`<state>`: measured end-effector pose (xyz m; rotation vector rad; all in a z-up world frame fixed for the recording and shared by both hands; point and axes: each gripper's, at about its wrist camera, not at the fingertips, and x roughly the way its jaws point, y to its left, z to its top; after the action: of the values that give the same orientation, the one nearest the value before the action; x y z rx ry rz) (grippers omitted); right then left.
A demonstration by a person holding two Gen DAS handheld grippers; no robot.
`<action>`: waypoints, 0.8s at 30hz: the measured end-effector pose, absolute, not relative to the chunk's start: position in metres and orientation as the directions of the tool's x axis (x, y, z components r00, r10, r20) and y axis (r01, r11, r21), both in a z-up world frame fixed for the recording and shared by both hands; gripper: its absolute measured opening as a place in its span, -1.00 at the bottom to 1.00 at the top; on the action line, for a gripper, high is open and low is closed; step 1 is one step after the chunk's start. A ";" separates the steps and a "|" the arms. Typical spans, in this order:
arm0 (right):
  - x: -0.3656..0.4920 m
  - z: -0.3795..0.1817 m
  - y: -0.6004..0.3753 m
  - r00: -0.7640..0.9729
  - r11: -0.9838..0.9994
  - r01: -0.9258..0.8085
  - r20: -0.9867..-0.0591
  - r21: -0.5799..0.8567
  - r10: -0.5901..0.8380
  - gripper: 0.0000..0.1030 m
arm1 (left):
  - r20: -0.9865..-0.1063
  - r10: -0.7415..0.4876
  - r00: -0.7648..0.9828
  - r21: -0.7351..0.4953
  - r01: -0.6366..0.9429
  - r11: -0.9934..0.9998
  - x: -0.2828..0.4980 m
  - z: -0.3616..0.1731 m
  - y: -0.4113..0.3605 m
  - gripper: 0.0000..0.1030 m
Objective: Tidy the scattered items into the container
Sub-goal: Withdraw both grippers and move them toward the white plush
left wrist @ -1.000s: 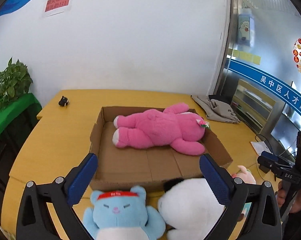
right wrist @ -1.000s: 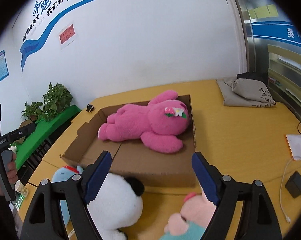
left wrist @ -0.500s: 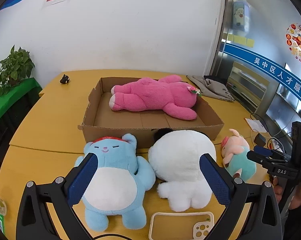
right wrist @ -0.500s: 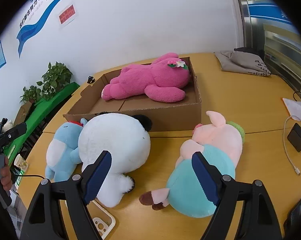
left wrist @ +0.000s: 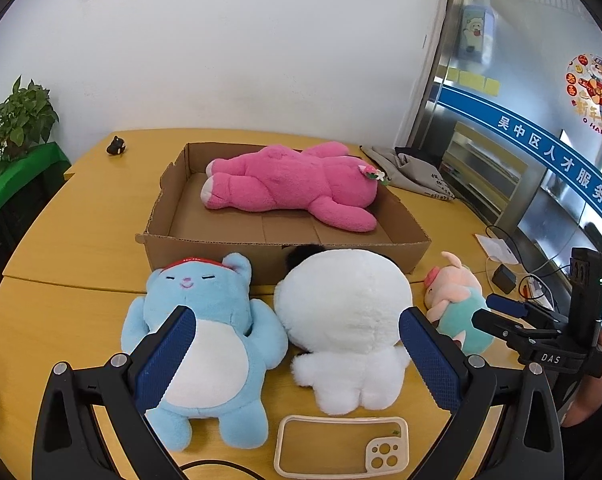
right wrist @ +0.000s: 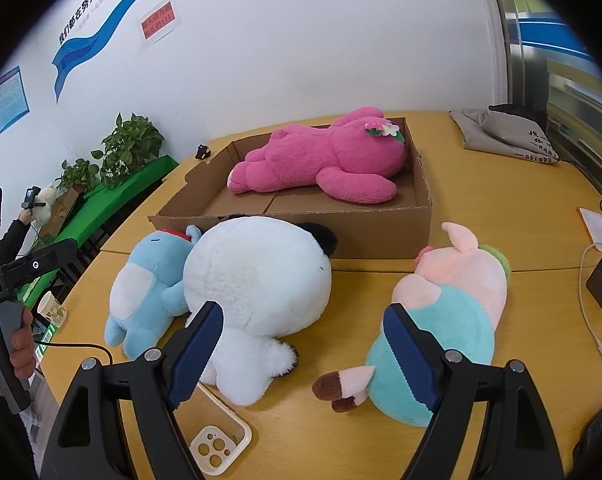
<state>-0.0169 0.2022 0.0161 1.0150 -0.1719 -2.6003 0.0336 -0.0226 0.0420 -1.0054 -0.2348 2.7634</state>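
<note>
A shallow cardboard box (left wrist: 405, 216) (right wrist: 381, 230) holds a pink plush bear (left wrist: 289, 186) (right wrist: 325, 164) lying on its side. In front of the box on the yellow table lie a blue plush bear (left wrist: 197, 320) (right wrist: 141, 288), a white plush (left wrist: 345, 312) (right wrist: 257, 280) and a pink-and-teal plush pig (left wrist: 457, 300) (right wrist: 453, 308). My left gripper (left wrist: 301, 360) is open and empty, above the blue bear and the white plush. My right gripper (right wrist: 301, 356) is open and empty, between the white plush and the pig.
A clear phone case (left wrist: 341, 446) (right wrist: 217, 436) lies at the near table edge. A grey cloth bag (left wrist: 413, 174) (right wrist: 505, 136) sits at the back right. A charger and cable (right wrist: 601, 284), a small black figure (left wrist: 115, 146) and potted plants (right wrist: 133, 148) are around.
Both grippers have pulled back from the box toward the near table edge. The blue bear, white plush, pig and phone case have come into fuller view. Both stay open.
</note>
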 end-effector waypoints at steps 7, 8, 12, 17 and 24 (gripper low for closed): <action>-0.017 0.012 0.204 -0.680 -0.935 0.257 -0.641 0.246 -0.356 0.61 | -0.608 0.361 -0.707 -0.362 -0.158 -0.919 0.026 0.037 -0.023 1.00; -0.017 0.012 0.204 -0.681 -0.936 0.253 -0.642 0.243 -0.351 0.61 | -0.602 0.386 -0.699 -0.386 -0.168 -0.907 0.024 0.037 -0.022 1.00; -0.017 0.012 0.205 -0.682 -0.935 0.259 -0.639 0.244 -0.355 0.61 | -0.605 0.401 -0.688 -0.389 -0.185 -0.903 0.016 0.036 -0.012 1.00; -0.017 0.007 0.201 -0.704 -0.966 0.234 -0.667 0.109 -0.245 0.61 | -0.572 0.500 -0.650 -0.493 -0.215 -0.843 0.009 0.028 -0.009 1.00; -0.026 0.001 0.193 -0.681 -0.952 0.272 -0.672 0.137 -0.292 0.61 | -0.580 0.510 -0.635 -0.479 -0.241 -0.844 -0.005 0.025 -0.007 1.00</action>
<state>-0.0260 0.1931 0.0014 1.0573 -0.0375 -2.6278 -0.0054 -0.0074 0.0255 -1.0304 -0.5036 2.4600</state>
